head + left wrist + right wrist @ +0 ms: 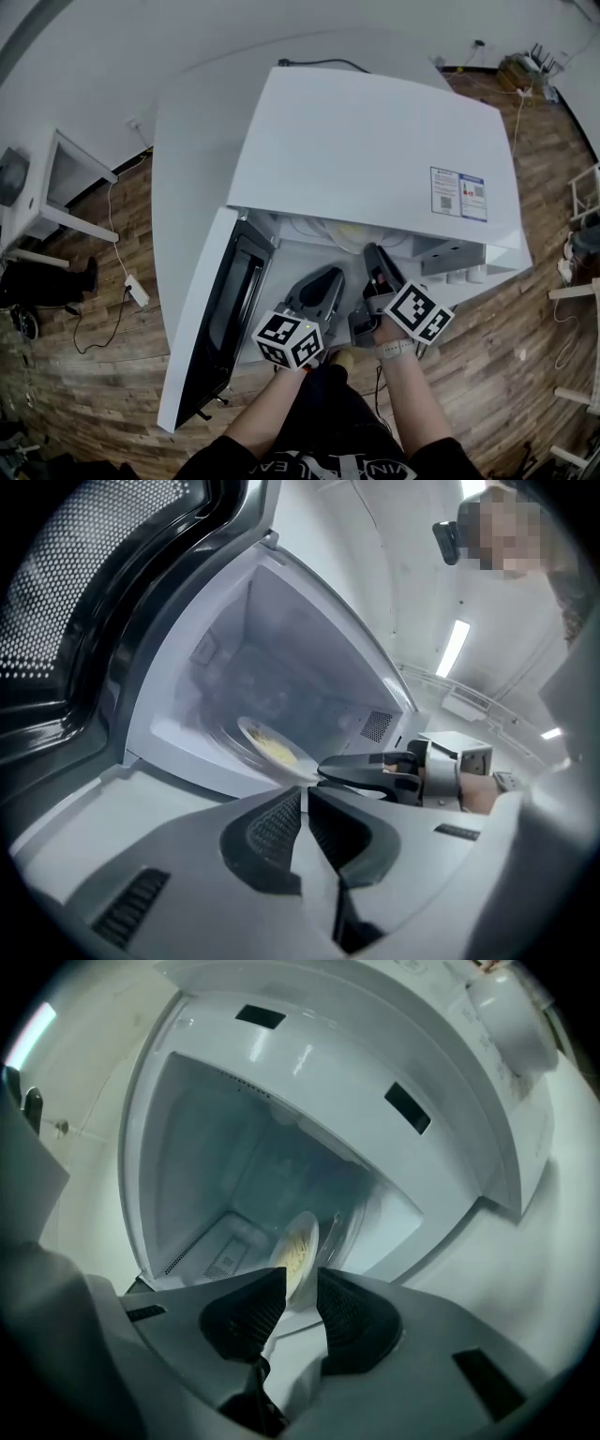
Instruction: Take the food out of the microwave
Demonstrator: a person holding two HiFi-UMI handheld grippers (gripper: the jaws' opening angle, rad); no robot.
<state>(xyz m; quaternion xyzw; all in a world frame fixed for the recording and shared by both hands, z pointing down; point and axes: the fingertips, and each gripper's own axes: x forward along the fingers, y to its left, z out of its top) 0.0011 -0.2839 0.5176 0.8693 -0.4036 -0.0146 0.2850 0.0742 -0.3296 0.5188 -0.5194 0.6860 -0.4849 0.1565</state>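
A white microwave [375, 141] stands with its door [220, 309] swung open to the left. Inside, a white plate [267, 747] of yellow food [296, 1246] rests on the glass turntable. My right gripper [302, 1279] reaches into the cavity, rolled onto its side. Its jaws stand slightly apart with the plate's near rim between them, and a small gap still shows at one pad. In the left gripper view the right gripper [323, 766] shows at the plate's edge. My left gripper [305, 794] is shut and empty, hanging just outside the opening, left of the right gripper [373, 251].
The microwave sits on a white round table [187, 187] over a wooden floor. The control knobs [459, 275] are at the right of the opening. The open door's dark window [56, 621] lies close on the left. A power strip [138, 291] and cables lie on the floor.
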